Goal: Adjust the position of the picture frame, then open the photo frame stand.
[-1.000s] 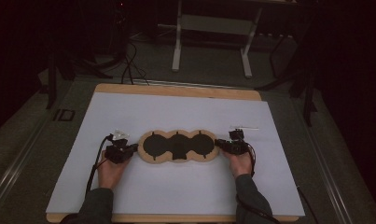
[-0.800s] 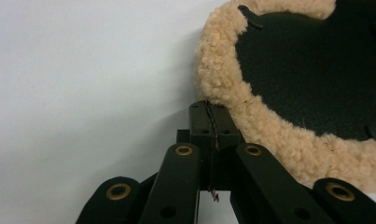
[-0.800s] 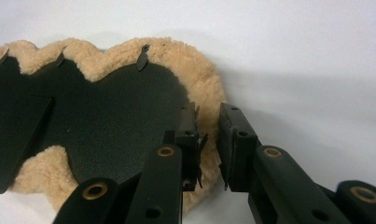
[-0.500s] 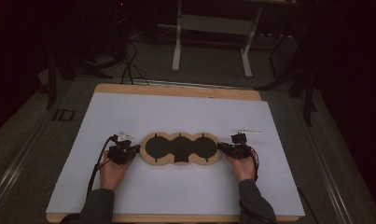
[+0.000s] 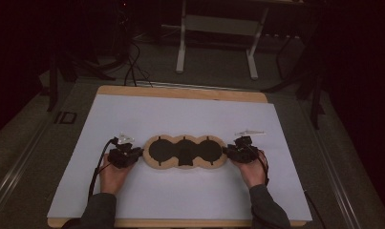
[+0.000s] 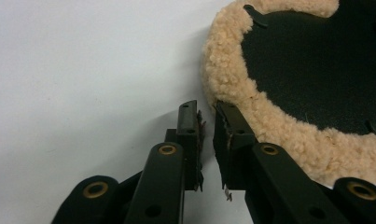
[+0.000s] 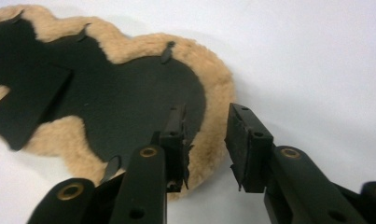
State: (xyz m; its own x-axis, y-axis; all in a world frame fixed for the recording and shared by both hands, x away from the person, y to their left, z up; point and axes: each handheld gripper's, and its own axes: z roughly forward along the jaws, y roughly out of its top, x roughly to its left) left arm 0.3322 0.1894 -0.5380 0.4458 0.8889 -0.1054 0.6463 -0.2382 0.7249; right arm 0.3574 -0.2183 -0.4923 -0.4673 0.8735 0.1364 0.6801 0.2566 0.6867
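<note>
A three-lobed black pad [image 5: 185,151] with a tan fleece rim lies flat on the white sheet. My left gripper [image 5: 138,153] is at its left end and my right gripper [image 5: 227,151] at its right end. In the left gripper view the left gripper [image 6: 205,108] has just been opening. A narrow gap with nothing in it shows between its jaws, and the pad's fleece [image 6: 316,70] lies just beside one jaw. In the right gripper view the right gripper [image 7: 208,112] has also been opening. Its jaws stand apart over the fleece edge of the pad [image 7: 129,88] without pressing on it.
The white sheet [image 5: 180,200] covers a wooden board [image 5: 180,91] on the table. A small pale object [image 5: 250,131] lies on the sheet beyond the right gripper. A metal frame [image 5: 219,28] and cables [image 5: 133,62] stand on the dark floor behind.
The right hand has shifted slightly at the pad's right end. The pad and the left hand stay where they were.
</note>
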